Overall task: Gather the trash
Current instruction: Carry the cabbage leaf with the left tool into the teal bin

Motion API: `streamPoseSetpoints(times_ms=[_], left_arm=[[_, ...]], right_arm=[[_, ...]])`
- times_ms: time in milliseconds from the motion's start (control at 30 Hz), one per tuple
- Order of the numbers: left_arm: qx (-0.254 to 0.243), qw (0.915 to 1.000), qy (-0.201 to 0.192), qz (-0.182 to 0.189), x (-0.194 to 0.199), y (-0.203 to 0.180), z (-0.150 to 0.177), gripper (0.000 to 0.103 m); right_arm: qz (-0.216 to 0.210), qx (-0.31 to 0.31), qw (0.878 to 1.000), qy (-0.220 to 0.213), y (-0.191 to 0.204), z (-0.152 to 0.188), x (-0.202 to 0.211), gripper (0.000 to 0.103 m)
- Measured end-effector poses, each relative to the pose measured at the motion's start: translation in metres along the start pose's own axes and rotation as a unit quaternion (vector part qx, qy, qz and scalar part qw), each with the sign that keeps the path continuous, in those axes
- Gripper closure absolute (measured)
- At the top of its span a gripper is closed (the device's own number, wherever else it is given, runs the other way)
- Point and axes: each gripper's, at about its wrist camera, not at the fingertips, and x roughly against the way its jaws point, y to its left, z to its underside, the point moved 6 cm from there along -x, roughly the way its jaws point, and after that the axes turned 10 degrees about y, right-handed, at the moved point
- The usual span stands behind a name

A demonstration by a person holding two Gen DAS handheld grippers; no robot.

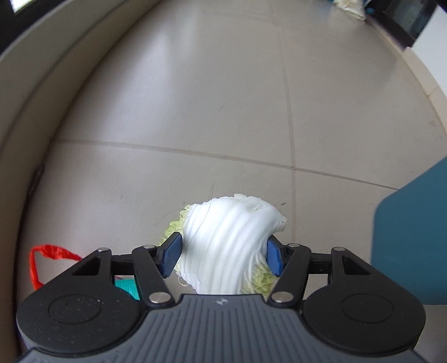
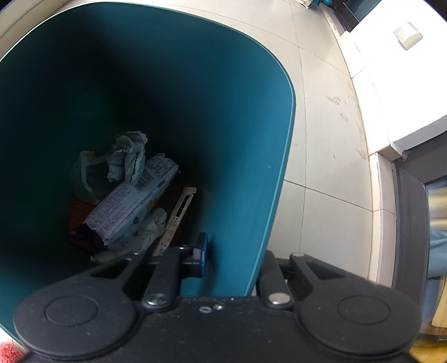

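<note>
My left gripper is shut on a white and pale green cabbage leaf and holds it above the tiled floor. The teal trash bin stands to its right. In the right wrist view my right gripper is shut on the bin's wall, one blue fingertip inside, the other hidden outside. Inside the bin lie crumpled paper, a printed wrapper and other scraps.
A red plastic bag and a teal item lie on the floor at the lower left. More cabbage leaves lie far off by a dark cabinet. A white wall curves along the left, a door frame stands at the right.
</note>
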Motion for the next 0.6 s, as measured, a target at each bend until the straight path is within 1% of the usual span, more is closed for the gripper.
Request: streamPoseSetpoints(times_ms=[167,300,467,600], left_arm=[[-0.042,0.9983,-0.038,0.016,0.062,-0.041,-0.009,0.042],[-0.086,0.9942,-0.061,0.021,0.111,-0.083,-0.015,0.042],[-0.153,0.9843,-0.082,0.035,0.165,-0.147,-0.020,0.042],[-0.194,0.9756,-0.085,0.060,0.189,-0.200,-0.019,0.042]], right_arm=[[-0.003,0.002,1.000,-0.006,-0.001,0.001,0.002,0.088],[-0.008,0.005,1.000,-0.009,-0.003,0.001,0.004,0.089],[-0.014,0.008,1.000,-0.014,-0.004,0.001,0.008,0.089],[-0.021,0.010,1.000,-0.018,-0.005,0.001,0.009,0.090]])
